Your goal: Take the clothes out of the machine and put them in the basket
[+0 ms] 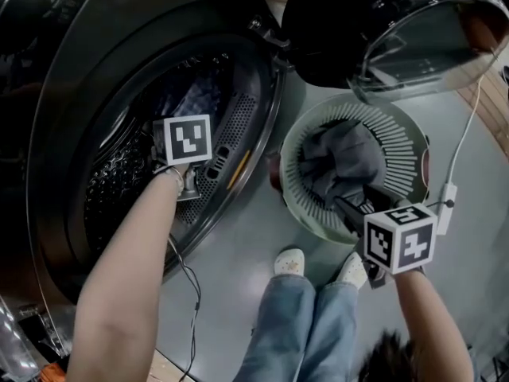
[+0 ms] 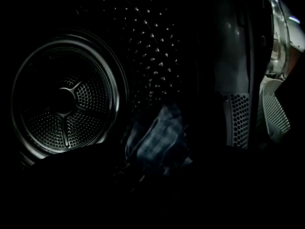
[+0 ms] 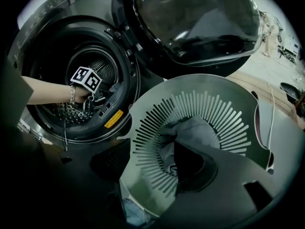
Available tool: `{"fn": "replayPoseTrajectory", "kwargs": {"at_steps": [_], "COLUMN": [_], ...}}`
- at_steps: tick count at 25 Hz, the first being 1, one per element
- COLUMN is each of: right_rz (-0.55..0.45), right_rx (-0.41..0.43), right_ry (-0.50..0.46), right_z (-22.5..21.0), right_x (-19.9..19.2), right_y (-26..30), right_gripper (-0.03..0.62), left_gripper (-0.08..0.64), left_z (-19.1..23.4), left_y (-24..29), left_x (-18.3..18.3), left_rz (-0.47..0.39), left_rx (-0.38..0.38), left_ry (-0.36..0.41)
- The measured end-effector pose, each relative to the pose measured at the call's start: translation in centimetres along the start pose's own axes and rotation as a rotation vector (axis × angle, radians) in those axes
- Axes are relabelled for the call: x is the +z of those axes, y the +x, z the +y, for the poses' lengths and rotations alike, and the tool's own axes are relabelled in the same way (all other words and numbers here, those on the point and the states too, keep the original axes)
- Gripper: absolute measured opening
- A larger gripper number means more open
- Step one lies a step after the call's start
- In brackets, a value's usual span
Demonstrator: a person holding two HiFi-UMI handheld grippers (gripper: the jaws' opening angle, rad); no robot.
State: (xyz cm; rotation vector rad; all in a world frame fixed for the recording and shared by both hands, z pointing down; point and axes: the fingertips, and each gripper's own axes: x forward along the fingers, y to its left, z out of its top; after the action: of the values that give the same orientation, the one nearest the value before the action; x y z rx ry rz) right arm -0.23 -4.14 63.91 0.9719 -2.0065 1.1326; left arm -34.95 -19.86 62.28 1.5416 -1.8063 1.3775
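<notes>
Dark grey front-loading machine (image 1: pixel 56 157) stands with its round glass door (image 1: pixel 398 30) swung open. The pale green round plastic basket with slotted wall (image 1: pixel 398 157) sits on the grey floor (image 1: pixel 254 229), just beside the machine opening and below the door.

Left gripper (image 3: pixel 95 98): inside the opening, pointing into the perforated steel drum (image 2: pixel 66 109). Its own view is too dark to show the jaws, so it cannot be told whether they are released or clenched. A blue checked cloth (image 2: pixel 155 140) lies ahead of it on the drum wall.

Right gripper (image 1: pixel 351 207): over the basket, jaws released, with the slotted wall showing between them and nothing pressed. A crumpled grey garment (image 1: pixel 342 161) lies in the basket bottom, at the jaw tips.

The person's legs in blue jeans (image 1: pixel 302 333) stand near the basket.
</notes>
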Motion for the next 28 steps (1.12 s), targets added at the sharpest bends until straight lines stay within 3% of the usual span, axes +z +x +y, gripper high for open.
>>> {"fn": "replayPoseTrajectory", "kwargs": {"at_steps": [4, 9, 14, 17, 18, 20, 21, 28], "right_rz": [0.001, 0.026, 0.036, 0.02, 0.015, 0.014, 0.018, 0.02], "right_rx": [0.006, 0.004, 0.002, -0.002, 0.0, 0.01, 0.018, 0.013], "right_ry": [0.014, -0.014, -0.041, -0.011, 0.0, 0.01, 0.01, -0.006], "right_z": [-0.5, -1.1, -1.8, -2.1, -2.1, -1.8, -1.6, -0.3], "right_x": [0.2, -0.1, -0.1, 0.1, 0.1, -0.1, -0.2, -0.6], "right_y": [0.3, 0.5, 0.8, 0.7, 0.7, 0.6, 0.6, -1.4], "right_gripper": [0.285, 0.285, 0.285, 0.284, 0.284, 0.275, 0.27, 0.252], "left_gripper": [0.477, 0.489, 0.489, 0.485, 0.435, 0.18, 0.129, 0.1], "left_z": [1.5, -0.3, 0.2, 0.3, 0.4, 0.7, 0.9, 1.7], "left_y": [2.0, 5.4, 6.4, 6.6, 6.5, 6.0, 5.6, 2.1], "left_x": [-0.5, -1.4, -2.4, -2.7, -2.8, -3.1, -3.3, -3.3], "left_rz": [0.064, 0.134, 0.21, 0.228, 0.236, 0.255, 0.261, 0.262], "left_rx": [0.045, -0.075, -0.016, -0.003, 0.004, 0.025, 0.04, 0.173], "left_ry": [0.031, 0.005, 0.089, 0.096, 0.089, 0.068, 0.06, 0.088]}}
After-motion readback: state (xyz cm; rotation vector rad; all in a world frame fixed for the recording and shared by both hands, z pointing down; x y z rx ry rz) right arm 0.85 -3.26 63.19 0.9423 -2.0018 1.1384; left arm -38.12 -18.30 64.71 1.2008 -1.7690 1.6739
